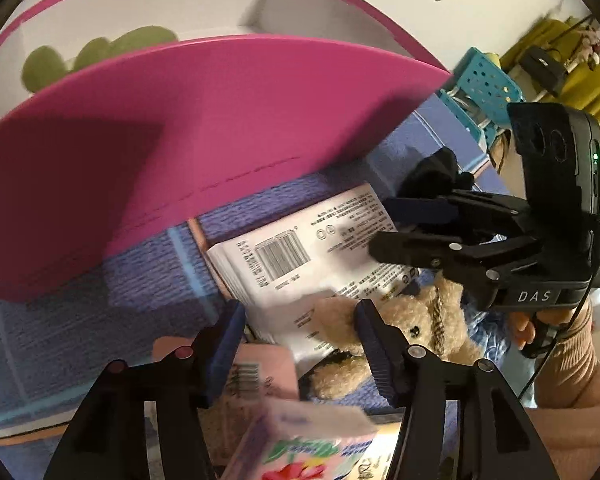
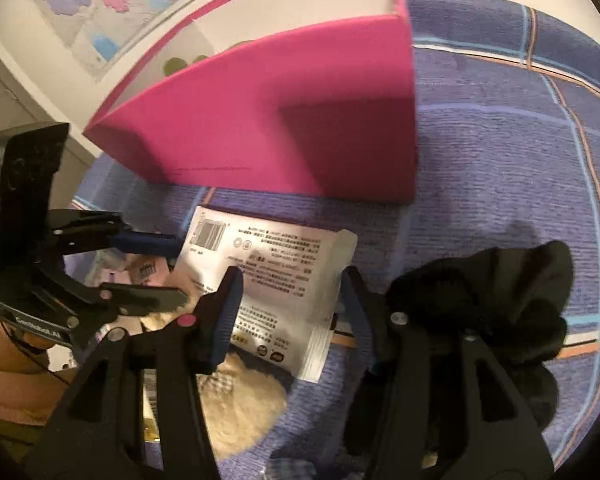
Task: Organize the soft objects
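The white pack (image 2: 276, 280) lies flat on the rug just in front of the pink box (image 2: 284, 120). The right gripper (image 2: 288, 304) hangs over it, jaws apart, holding nothing. Best to go lower, pinch one edge, and miss the bear (image 1: 416, 328) beside it. The left gripper (image 1: 300, 344) is open and empty too.

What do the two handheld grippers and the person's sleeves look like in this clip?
Both the left gripper and right gripper are black plastic linkages with silver rivets and ribbed blue pads. The right gripper's body reads "DAS"; a thin black cable trails from it. Sleeves are pinkish-tan knit.
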The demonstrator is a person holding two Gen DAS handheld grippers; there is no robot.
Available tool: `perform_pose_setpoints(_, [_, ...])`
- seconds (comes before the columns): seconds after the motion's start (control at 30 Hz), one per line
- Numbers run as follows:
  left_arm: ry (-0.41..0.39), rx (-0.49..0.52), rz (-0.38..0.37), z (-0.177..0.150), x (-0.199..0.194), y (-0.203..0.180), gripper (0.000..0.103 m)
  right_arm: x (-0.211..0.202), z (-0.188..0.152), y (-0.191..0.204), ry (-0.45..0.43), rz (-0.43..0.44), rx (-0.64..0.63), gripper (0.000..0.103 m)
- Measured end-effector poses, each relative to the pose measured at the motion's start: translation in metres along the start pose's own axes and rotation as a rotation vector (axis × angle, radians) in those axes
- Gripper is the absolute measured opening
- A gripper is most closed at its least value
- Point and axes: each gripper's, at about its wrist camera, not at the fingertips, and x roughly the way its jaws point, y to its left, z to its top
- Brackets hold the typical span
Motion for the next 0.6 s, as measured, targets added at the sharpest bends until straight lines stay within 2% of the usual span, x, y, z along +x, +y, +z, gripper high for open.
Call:
perform_pose_setpoints(0.1, [-0.004,-0.013,-0.029,0.001,0.001,-0.002,0.063,-0.002,-0.002,-0.003,-0.023,0.074,0.027,0.053])
perform_pose_setpoints(0.17, [-0.016,-0.029,-0.042,0.001,0.0,0.0,0.063,-0.005,-0.004,-0.003,-0.045,0.085,0.028,0.053])
perform_pose_setpoints(0.37, [-0.071,-0.063,-0.064,0.002,-0.012,0.0,0.063,-0.025,-0.004,-0.005,-0.117,0.107,0.04,0.041])
perform_pose_setpoints(0.5, [-0.131,-0.045,-0.052,0.0,-0.036,-0.011,0.063,-0.043,-0.004,0.004,-0.167,0.099,0.029,0.039])
perform_pose_setpoints(0.6, [-0.195,-0.012,0.0,0.001,-0.06,-0.027,0.063,-0.062,0.001,0.017,-0.21,0.087,-0.004,0.039])
